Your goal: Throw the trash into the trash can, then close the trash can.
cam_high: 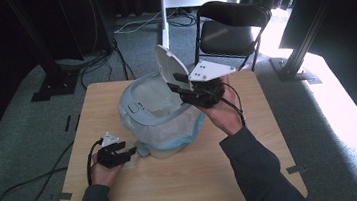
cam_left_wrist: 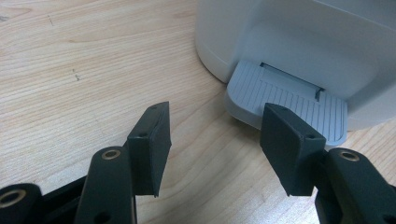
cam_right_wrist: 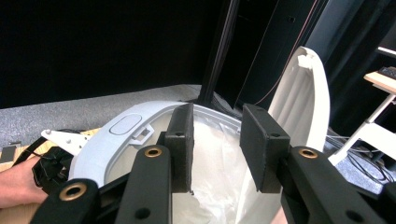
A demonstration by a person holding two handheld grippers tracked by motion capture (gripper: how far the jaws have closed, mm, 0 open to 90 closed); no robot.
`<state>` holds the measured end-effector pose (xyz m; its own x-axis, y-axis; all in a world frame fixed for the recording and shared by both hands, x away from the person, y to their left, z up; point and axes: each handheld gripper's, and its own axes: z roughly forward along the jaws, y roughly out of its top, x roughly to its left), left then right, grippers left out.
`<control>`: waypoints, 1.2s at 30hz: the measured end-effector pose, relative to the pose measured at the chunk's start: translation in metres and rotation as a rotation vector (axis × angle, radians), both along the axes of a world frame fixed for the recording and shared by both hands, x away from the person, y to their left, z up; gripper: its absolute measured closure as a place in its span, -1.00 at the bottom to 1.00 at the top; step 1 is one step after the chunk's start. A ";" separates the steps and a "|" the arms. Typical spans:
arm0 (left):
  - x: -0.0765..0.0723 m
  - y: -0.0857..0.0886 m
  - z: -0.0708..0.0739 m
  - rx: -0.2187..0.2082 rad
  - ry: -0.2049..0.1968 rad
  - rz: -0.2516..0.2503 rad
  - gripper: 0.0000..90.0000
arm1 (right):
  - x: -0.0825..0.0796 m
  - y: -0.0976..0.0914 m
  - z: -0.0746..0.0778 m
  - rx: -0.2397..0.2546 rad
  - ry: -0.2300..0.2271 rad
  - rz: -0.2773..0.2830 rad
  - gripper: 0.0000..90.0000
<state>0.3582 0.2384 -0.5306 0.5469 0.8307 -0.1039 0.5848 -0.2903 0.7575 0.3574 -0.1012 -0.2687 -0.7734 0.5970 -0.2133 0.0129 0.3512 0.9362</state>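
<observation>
Plastic and light, the pedal bin [cam_high: 160, 115] sits mid-table with its lid [cam_high: 170, 66] raised and a thin, slippery liner bag [cam_right_wrist: 215, 158] inside, so expect it to slide or tip if you push high. Your left gripper [cam_left_wrist: 212, 144] hangs released by the foot pedal [cam_left_wrist: 289, 105]; your right gripper [cam_right_wrist: 215, 144] is parted above the rim [cam_right_wrist: 116, 133], grasping nothing. Take the stiff rim, not the bag; the table [cam_high: 185, 180] offers room toward you.

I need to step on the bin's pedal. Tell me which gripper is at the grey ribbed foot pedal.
The left gripper, low on the wooden table, with the grey ribbed foot pedal just ahead. The right gripper is up at the bin's rim.
</observation>
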 end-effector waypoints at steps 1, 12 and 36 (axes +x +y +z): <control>0.000 0.000 0.000 -0.001 0.000 0.000 -0.04 | 0.000 -0.001 0.000 0.001 0.003 -0.001 0.44; 0.000 0.000 0.000 -0.001 0.000 0.000 -0.04 | -0.003 -0.006 -0.007 -0.001 0.015 0.007 0.44; 0.000 0.000 0.000 -0.001 0.000 0.002 -0.04 | -0.006 -0.044 -0.019 -0.017 0.053 -0.006 0.81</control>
<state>0.3580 0.2384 -0.5309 0.5451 0.8318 -0.1050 0.5857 -0.2882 0.7576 0.3510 -0.1450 -0.2880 -0.7806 0.5979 -0.1822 0.0645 0.3670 0.9280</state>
